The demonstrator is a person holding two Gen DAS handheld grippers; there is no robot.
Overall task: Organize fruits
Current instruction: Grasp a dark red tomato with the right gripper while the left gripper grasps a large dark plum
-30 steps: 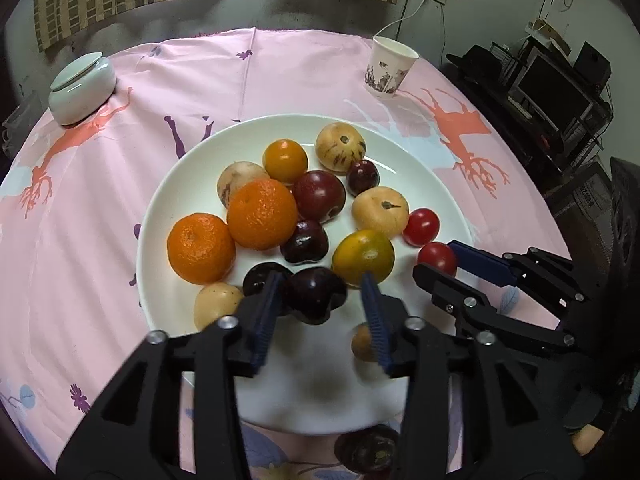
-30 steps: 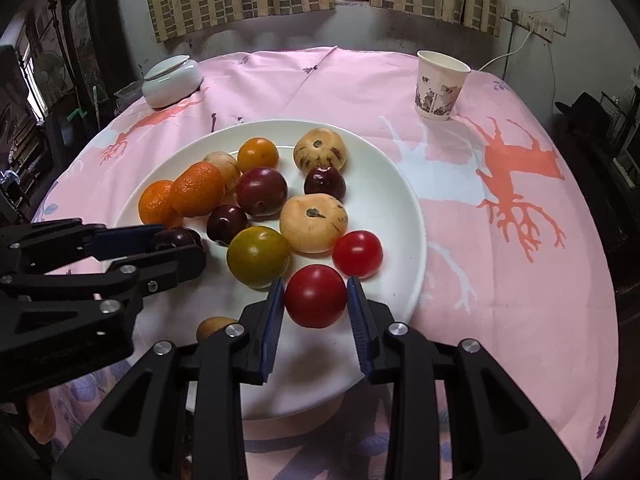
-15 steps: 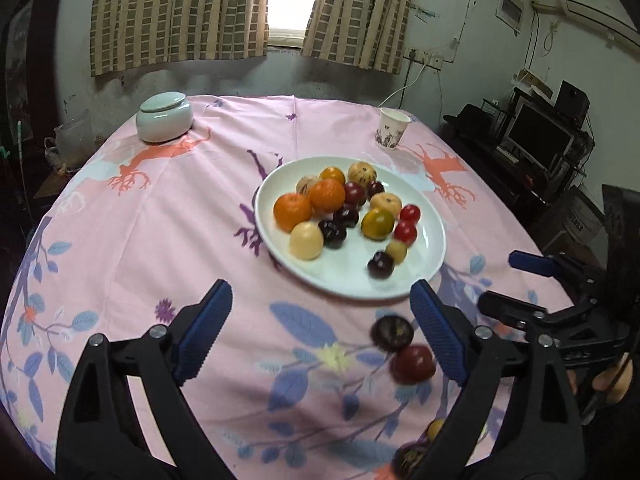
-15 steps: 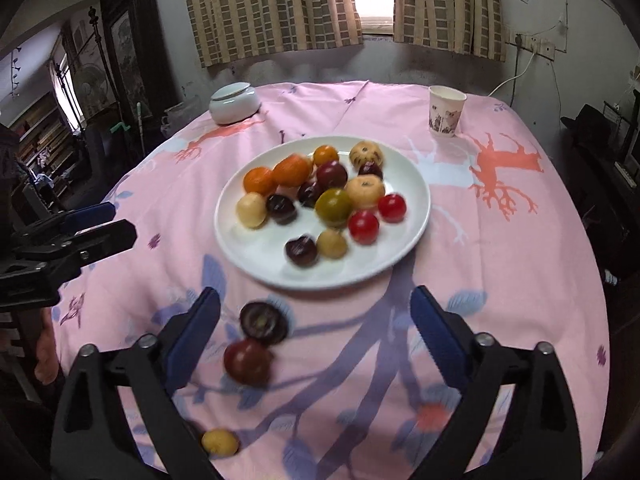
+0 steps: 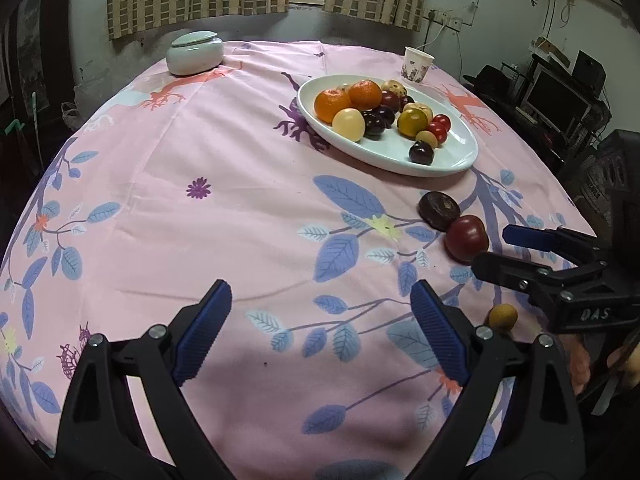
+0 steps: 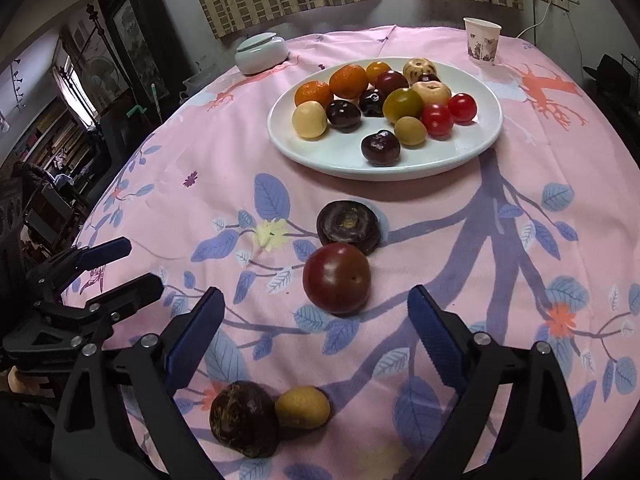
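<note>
Both grippers gape empty; right gripper (image 6: 314,322) is nearer, the dark red tomato (image 6: 336,278) dead ahead between its spread fingers, short of the plate (image 6: 486,136); left gripper (image 5: 320,330) faces bare cloth.

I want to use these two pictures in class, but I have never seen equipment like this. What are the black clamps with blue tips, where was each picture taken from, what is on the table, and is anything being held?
No robot here: a person holds a two-finger clamp in each hand, each with a camera looking along its fingers. One picture comes from the left gripper, the other from the right gripper; each also shows the other at its edge. On the pink tablecloth stands a white plate of oranges, plums and small tomatoes. Off the plate lie four fruits: a flat dark fruit, a dark red tomato, a wrinkled dark fruit and a small yellow fruit. A paper cup and a lidded jar stand farther back. Both grippers are open and hold nothing.
</note>
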